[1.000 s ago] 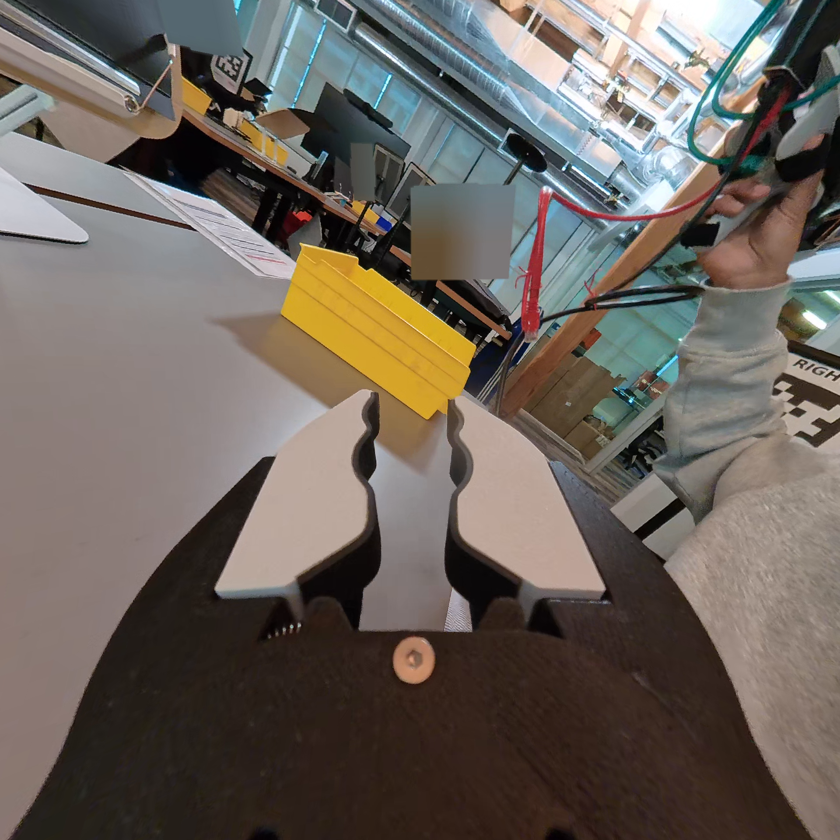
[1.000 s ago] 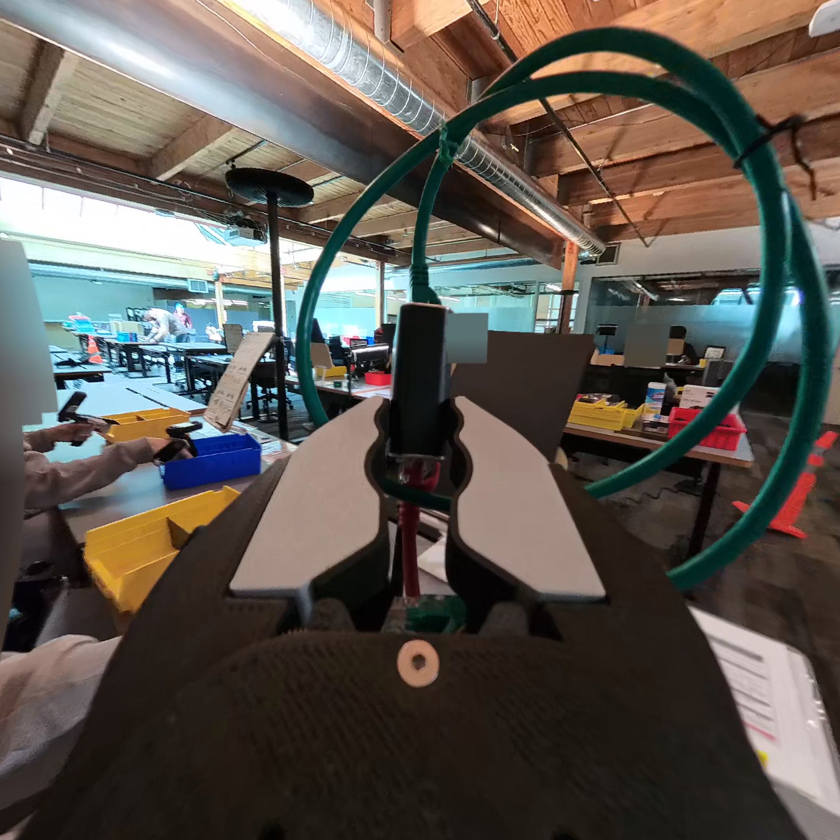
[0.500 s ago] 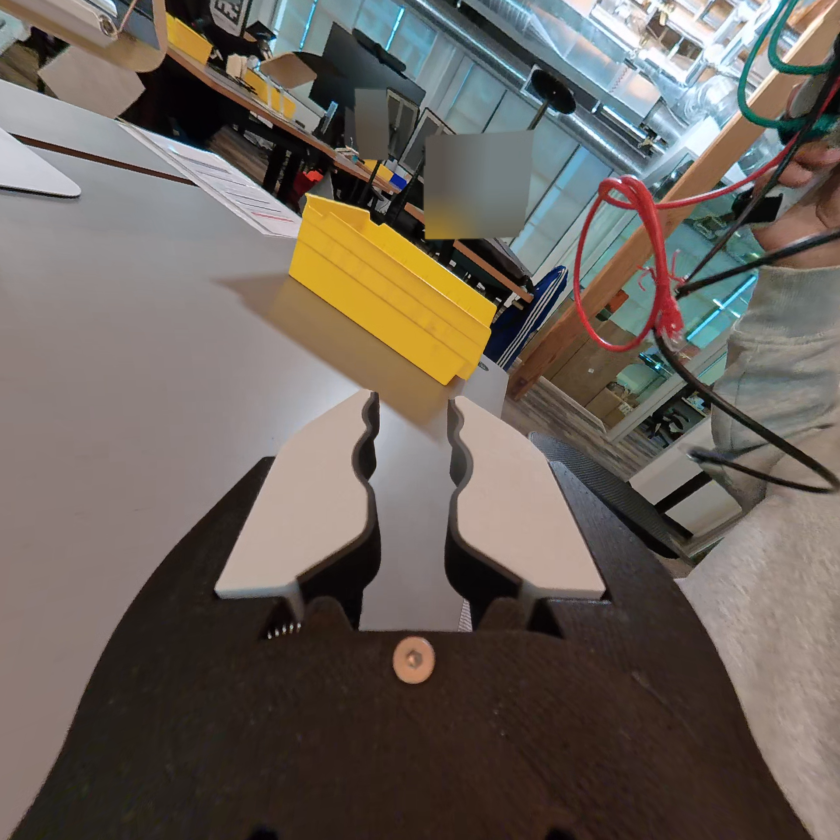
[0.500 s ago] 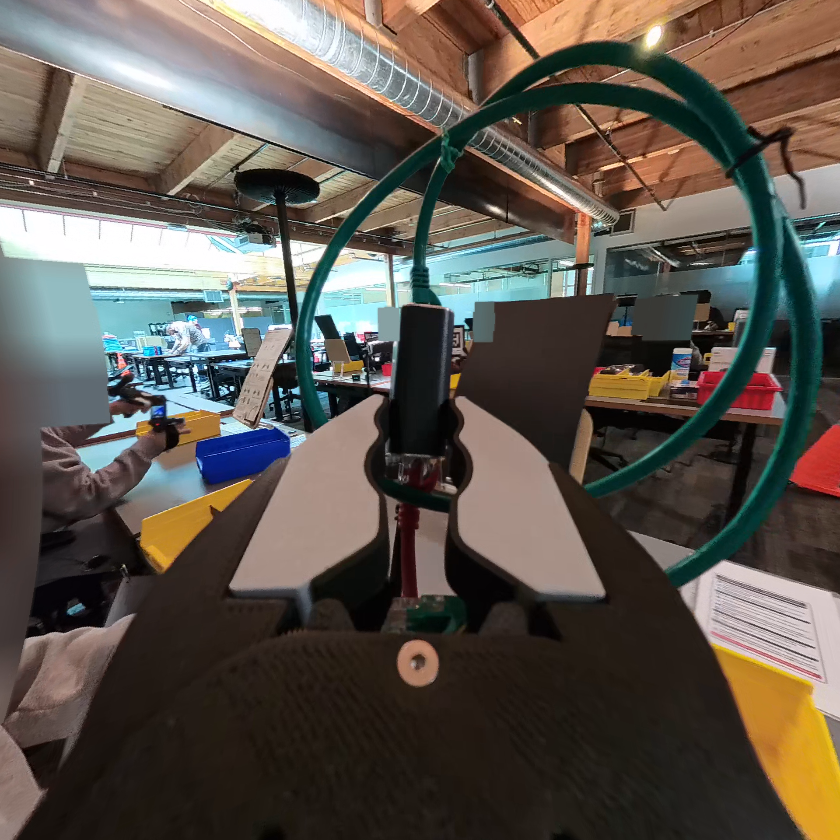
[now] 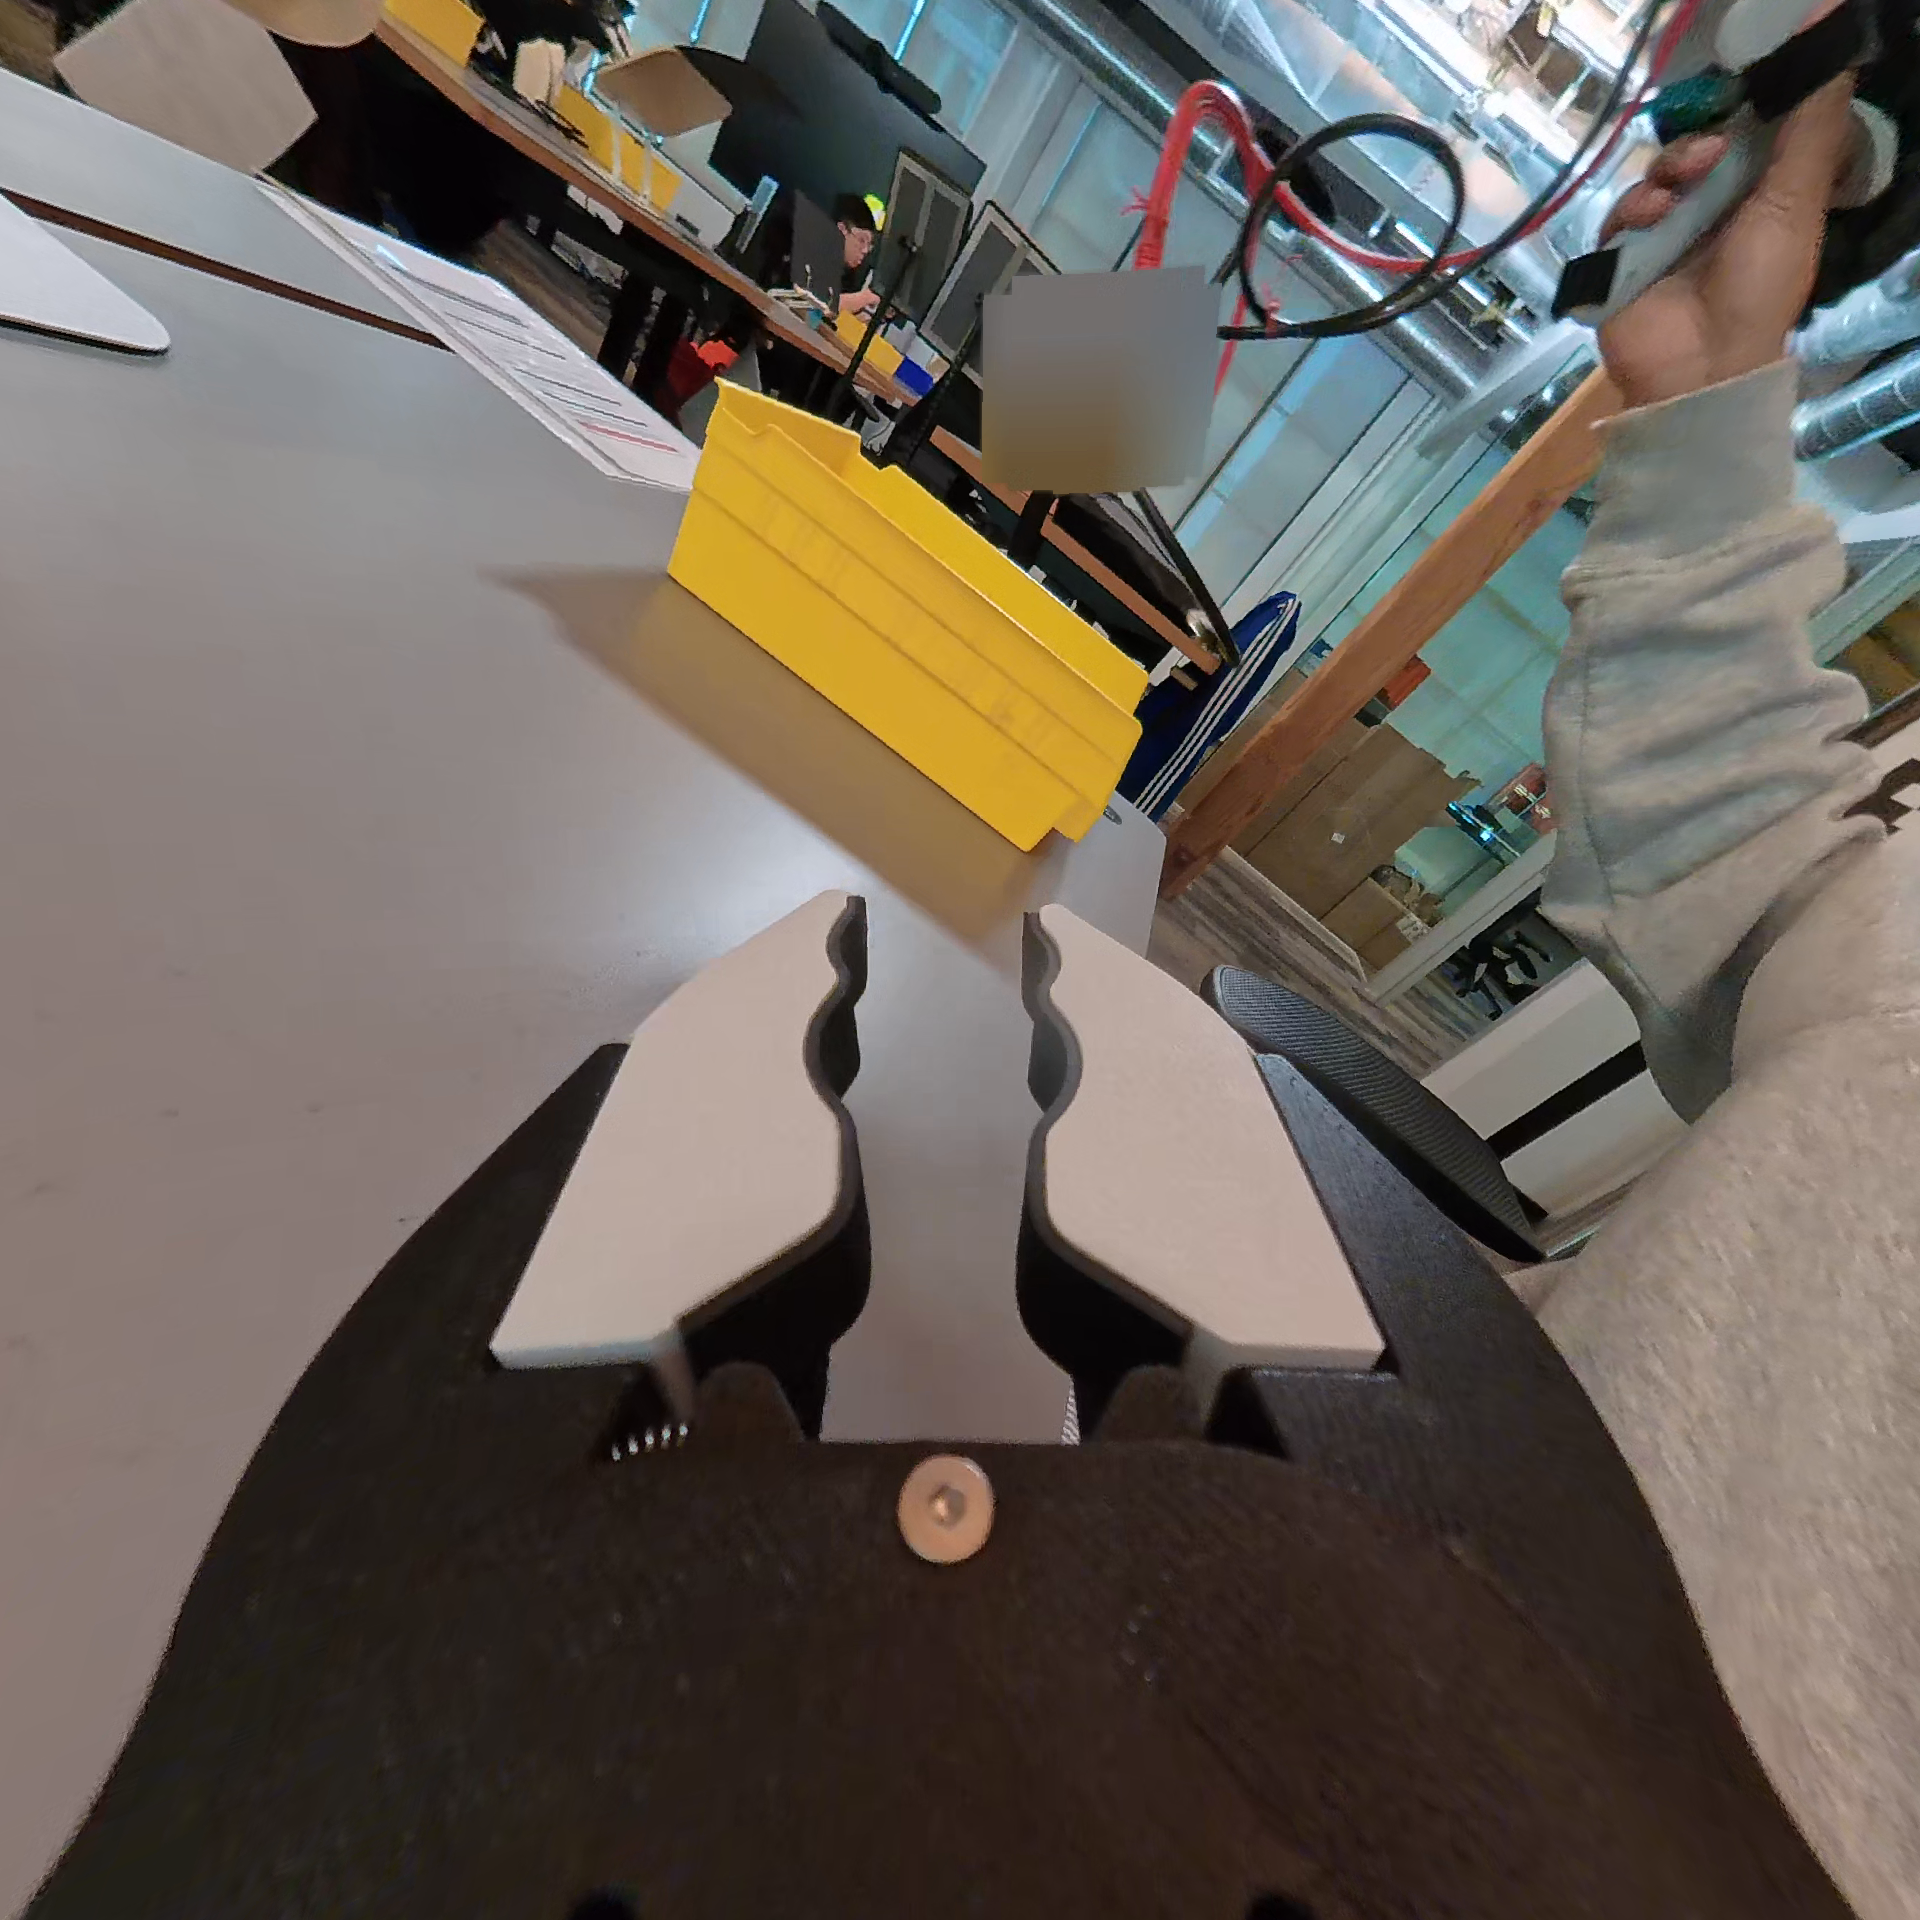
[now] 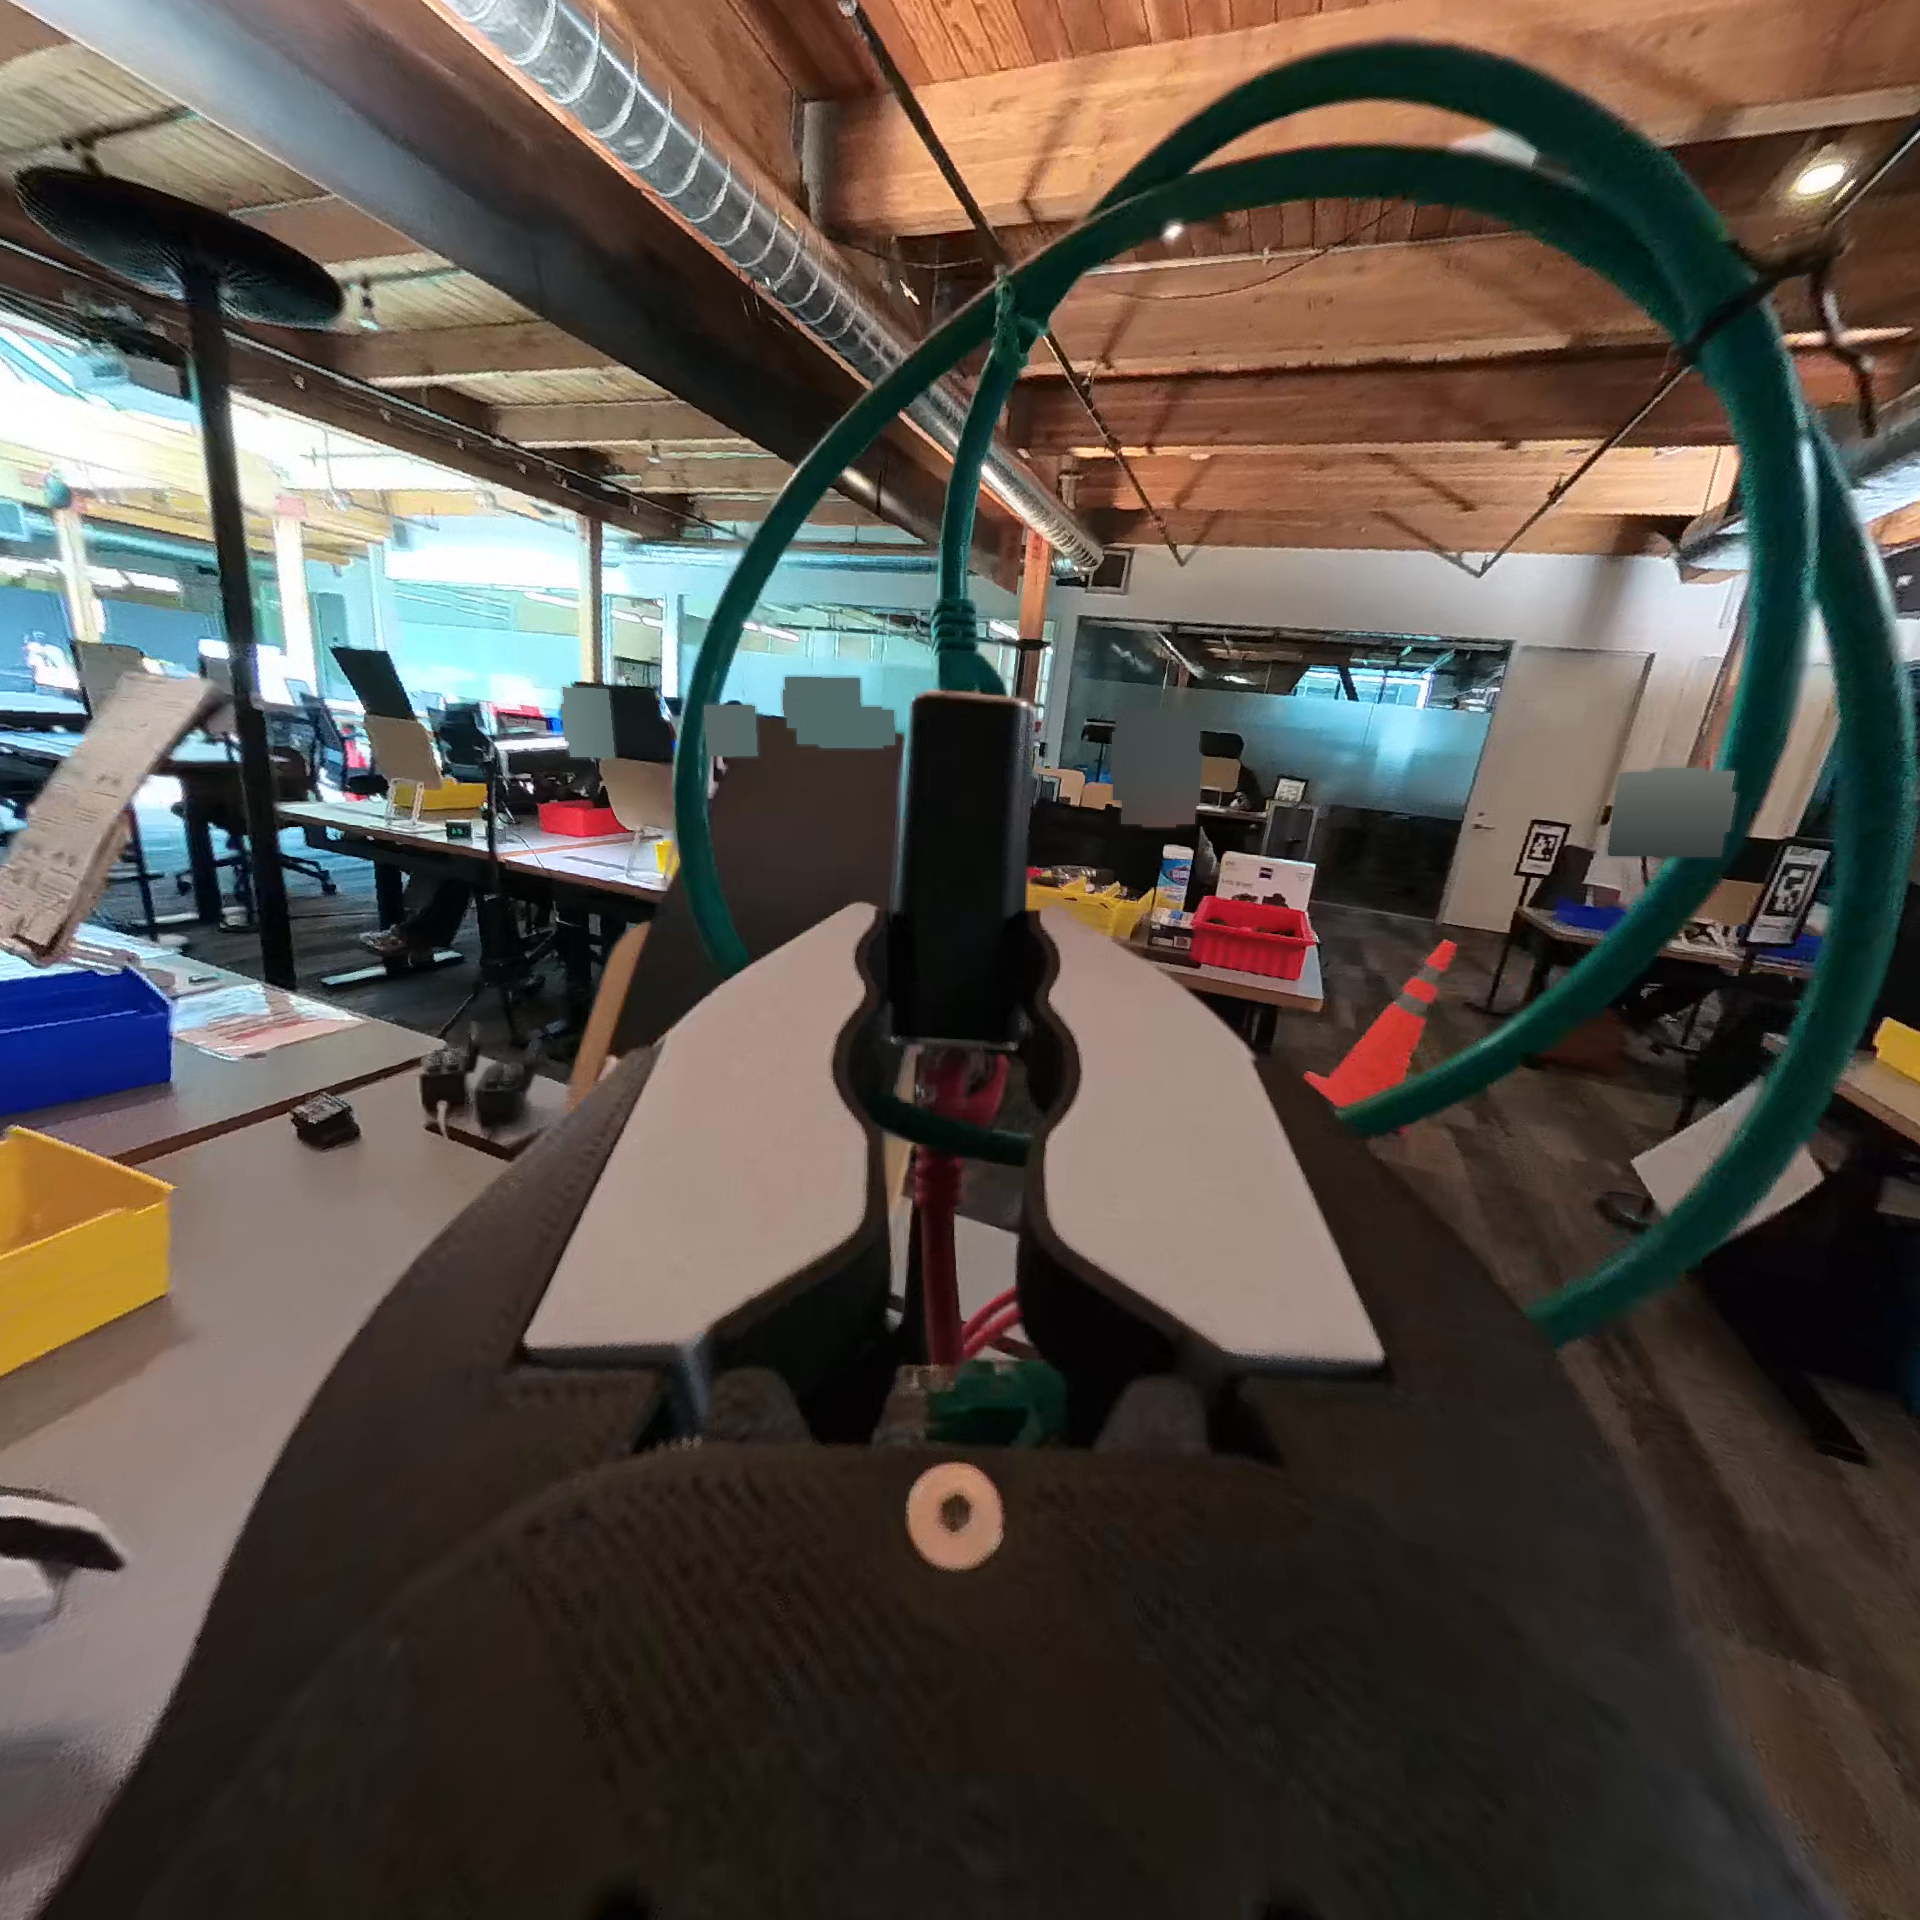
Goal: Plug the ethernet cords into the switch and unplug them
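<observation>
My right gripper [image 6: 956, 925] is shut on a small black switch [image 6: 961, 831] and holds it upright in the air. A green ethernet cord [image 6: 1766, 623] loops in wide circles around it and runs into its top end. A red cord [image 6: 940, 1226] is plugged in at the bottom end, between the fingers. A green plug [image 6: 997, 1403] lies near the finger base. My left gripper [image 5: 940, 925] is open and empty, low over the grey table [image 5: 312, 779]. In the left wrist view the red cord [image 5: 1195, 156] and a black cable [image 5: 1351, 208] hang from the raised right hand [image 5: 1704, 270].
A yellow bin [image 5: 904, 644] stands on the table ahead of my left gripper, near the far edge, with a paper sheet [image 5: 520, 353] behind it. The right wrist view shows the yellow bin [image 6: 73, 1247], a blue bin [image 6: 73, 1039] and an orange cone [image 6: 1392, 1029] on the floor.
My right gripper has swung to the right with the switch still in it. The red and black cords have risen in the left wrist view. My left gripper has stayed open and empty.
</observation>
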### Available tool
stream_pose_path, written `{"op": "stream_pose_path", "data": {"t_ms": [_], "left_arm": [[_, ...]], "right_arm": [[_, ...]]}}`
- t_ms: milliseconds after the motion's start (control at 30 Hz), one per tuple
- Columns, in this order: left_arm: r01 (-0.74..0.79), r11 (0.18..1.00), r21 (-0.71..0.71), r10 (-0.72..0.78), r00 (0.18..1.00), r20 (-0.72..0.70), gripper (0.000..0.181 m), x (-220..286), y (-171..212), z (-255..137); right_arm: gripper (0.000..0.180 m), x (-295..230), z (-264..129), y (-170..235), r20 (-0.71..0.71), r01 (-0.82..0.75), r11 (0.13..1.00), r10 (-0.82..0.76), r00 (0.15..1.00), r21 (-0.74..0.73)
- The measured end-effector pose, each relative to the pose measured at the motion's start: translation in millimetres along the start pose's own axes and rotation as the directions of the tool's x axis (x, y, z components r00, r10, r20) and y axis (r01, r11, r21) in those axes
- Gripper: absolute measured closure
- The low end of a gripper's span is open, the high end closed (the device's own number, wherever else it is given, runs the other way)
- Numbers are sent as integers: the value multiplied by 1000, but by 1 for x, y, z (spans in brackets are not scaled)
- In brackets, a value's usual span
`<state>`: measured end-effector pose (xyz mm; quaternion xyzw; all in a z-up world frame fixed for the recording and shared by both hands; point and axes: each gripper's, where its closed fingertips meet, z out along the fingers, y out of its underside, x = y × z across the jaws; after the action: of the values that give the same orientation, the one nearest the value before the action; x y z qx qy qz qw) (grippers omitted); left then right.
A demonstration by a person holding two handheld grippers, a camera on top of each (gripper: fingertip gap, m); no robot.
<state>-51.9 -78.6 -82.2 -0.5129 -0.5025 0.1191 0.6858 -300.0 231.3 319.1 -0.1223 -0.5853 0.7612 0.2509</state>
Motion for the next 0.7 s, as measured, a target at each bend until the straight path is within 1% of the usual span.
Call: {"op": "stream_pose_path", "data": {"t_ms": [67,167,367,467,600,700], "left_arm": [[5,1000,-2,-5,1000,-1,152,-2,1,0],[12,1000,-6,-12,1000,1,152,-4,3,0],[33,999,-14,-33,999,3,153,-10,7,0],[45,999,-20,-45,999,5,153,-12,10,1],[55,998,-21,-55,998,7,152,-15,11,1],[60,998,-23,-60,998,9,152,-17,12,1]], "right_arm": [[156,15,11,28,-26,20,998,-22,999,-62],[156,26,19,84,-54,21,991,-28,998,-133],[156,24,19,216,-98,-7,960,-22,995,-279],[156,20,18,270,-103,-43,938,8,995,-343],[156,9,18,319,-81,-71,910,41,996,-409],[156,-5,18,340,-40,-21,877,2,999,-480]]}}
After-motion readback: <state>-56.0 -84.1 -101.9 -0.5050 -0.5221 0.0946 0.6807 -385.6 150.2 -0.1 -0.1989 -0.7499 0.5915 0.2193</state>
